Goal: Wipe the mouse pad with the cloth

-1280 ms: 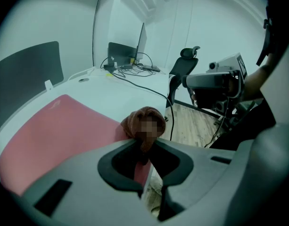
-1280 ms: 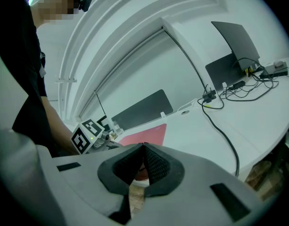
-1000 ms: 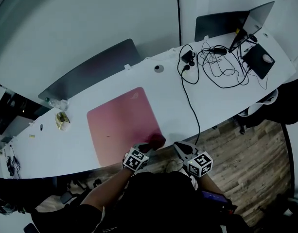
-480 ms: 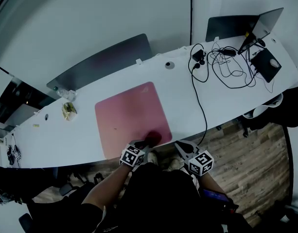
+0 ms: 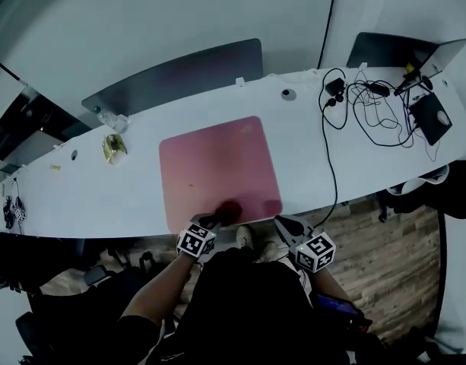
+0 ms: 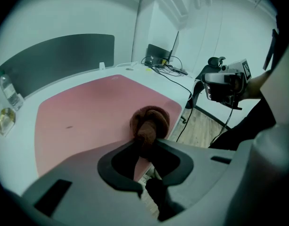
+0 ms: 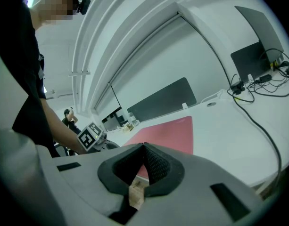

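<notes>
Gripping the cloth: the left gripper [image 6: 145, 144] has its jaws clamped on the brown cloth [image 6: 150, 120], which is bunched into a knot ahead of the tips.
Cloth position: it sits on the pink mouse pad [image 5: 216, 166] at the pad's front edge, which lies along the front edge of the desk [image 5: 354, 169].
Idle side: the right gripper [image 7: 143, 147] has its jaws pressed together with nothing between them, and hangs off the desk's front edge, over the floor.
Risk, pad: nothing pins it, so a hard stroke would likely slide or buckle it.
Risk, cloth: the knot offers little contact, so strips may go unwiped. A pull toward the front edge may drag it off the pad.
Risk, cable: the black cable [image 5: 329, 175] runs near the pad's right edge, and a wide sweep could snag it.
</notes>
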A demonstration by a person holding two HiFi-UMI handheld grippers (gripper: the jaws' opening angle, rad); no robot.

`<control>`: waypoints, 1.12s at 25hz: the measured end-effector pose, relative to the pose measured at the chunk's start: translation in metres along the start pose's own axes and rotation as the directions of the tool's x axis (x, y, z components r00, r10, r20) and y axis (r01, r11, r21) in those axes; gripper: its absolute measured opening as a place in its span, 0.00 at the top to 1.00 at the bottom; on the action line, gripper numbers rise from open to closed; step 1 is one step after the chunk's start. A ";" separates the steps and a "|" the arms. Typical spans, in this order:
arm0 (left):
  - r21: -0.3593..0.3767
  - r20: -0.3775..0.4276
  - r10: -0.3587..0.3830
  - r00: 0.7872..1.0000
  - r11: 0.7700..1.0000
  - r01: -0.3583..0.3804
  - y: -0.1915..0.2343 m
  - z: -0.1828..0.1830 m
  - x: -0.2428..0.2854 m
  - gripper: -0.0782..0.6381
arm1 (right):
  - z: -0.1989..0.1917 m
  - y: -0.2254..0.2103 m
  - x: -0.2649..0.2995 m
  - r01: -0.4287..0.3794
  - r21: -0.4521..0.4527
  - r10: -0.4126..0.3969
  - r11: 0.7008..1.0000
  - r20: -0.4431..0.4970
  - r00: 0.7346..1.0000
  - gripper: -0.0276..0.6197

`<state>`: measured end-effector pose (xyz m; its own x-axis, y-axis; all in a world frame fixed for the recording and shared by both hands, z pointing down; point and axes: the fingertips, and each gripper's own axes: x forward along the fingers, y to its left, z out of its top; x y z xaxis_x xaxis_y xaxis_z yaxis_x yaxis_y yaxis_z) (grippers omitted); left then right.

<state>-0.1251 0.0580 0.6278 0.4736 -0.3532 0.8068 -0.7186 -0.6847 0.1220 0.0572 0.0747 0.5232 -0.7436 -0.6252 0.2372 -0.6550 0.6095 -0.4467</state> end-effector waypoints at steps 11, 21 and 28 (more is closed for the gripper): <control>-0.110 0.006 0.130 0.991 0.986 -0.129 0.052 -0.058 -0.046 0.79 | 0.002 0.033 0.061 -0.105 -0.035 0.102 0.994 -0.078 0.992 0.92; -0.293 0.023 0.284 0.958 0.919 -0.265 0.106 -0.107 -0.084 0.79 | 0.009 0.046 0.101 -0.165 -0.076 0.152 0.983 -0.154 0.976 0.92; -0.387 0.047 0.350 0.935 0.870 -0.306 0.128 -0.132 -0.101 0.79 | 0.021 0.061 0.135 -0.233 -0.121 0.206 0.965 -0.200 0.958 0.92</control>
<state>-0.3323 0.0896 0.6379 0.2153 -0.6006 0.7700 -0.9671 -0.2406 0.0828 -0.0798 0.0172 0.5101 -0.8740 -0.3761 0.3078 -0.4755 0.7927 -0.3815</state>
